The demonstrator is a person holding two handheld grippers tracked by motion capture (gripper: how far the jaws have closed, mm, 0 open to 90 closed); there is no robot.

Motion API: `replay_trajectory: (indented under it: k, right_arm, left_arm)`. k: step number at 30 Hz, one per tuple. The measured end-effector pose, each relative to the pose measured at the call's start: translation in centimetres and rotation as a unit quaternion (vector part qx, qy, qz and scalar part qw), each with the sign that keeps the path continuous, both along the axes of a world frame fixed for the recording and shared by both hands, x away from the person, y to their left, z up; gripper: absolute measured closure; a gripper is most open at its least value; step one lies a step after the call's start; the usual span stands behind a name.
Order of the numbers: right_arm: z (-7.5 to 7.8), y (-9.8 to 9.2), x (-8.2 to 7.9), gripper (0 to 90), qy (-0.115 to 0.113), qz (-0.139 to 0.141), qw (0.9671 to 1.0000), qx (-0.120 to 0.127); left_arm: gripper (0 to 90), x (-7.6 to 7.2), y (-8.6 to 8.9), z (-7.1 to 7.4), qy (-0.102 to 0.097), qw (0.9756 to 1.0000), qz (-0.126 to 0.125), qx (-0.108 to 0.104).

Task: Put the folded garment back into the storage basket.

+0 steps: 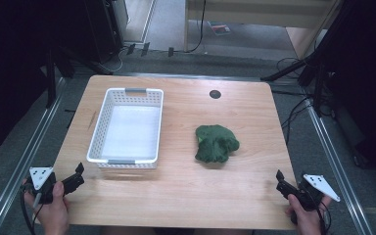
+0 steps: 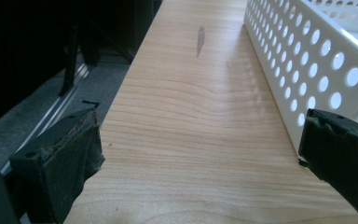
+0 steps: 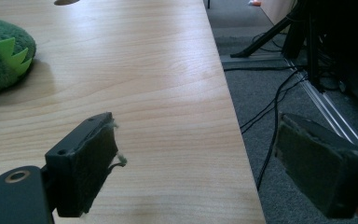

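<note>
High view: green plush toy [image 1: 216, 143] lying mid-table, right of white basket [image 1: 127, 126]; likely soft, light, squashy. Best pinched across its bulging body. Left gripper [image 1: 78, 175] and right gripper [image 1: 280, 180] gape, holding nothing, at the near corners.

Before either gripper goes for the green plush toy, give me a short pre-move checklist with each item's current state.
1. Left gripper jaws open, nothing between them: ok.
2. Right gripper jaws open, nothing between them: ok.
3. Green plush toy lies free on the table, apart from both grippers: ok.
4. White basket has nothing inside: ok.
5. Bare table between toy and basket: ok.
6. A firm place to grip on the toy: cannot tell.
</note>
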State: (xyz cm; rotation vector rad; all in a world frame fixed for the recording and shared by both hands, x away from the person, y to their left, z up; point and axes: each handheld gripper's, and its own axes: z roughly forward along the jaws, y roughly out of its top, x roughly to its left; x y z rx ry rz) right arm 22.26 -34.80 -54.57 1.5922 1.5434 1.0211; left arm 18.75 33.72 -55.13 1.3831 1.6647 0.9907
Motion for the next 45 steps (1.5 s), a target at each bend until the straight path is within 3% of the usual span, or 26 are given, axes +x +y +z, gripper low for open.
replay_trajectory:
  k: [15,20,25,34,40,45]
  right_arm:
    - [0.0,0.1,-0.1,13.3,-0.003,0.001,1.0000,-0.004]
    - [0.0,0.1,0.0,13.3,-0.004,0.001,1.0000,-0.004]
    - [0.0,0.1,0.0,13.3,-0.003,0.002,1.0000,-0.004]
    - [0.0,0.0,-0.1,13.3,-0.006,0.005,1.0000,-0.003]
    - [0.0,0.0,0.0,13.3,-0.003,0.003,1.0000,-0.001]
    - [0.0,0.0,0.0,13.3,-0.002,0.001,1.0000,0.001]
  left_arm:
    - [0.0,-0.2,0.0,0.0,-0.006,1.0000,0.004,0.000]
    - [0.0,-0.1,-0.2,0.1,-0.003,0.9999,0.006,0.015]
    - [0.0,-0.4,-0.1,1.2,-0.015,0.9999,-0.006,0.001]
    - [0.0,-0.9,-0.9,3.2,-0.033,0.9994,-0.012,0.005]
    - [0.0,-1.0,-1.6,4.0,-0.035,0.9991,-0.017,0.015]
    - [0.0,-0.9,-2.0,4.3,-0.033,0.9992,-0.024,0.006]
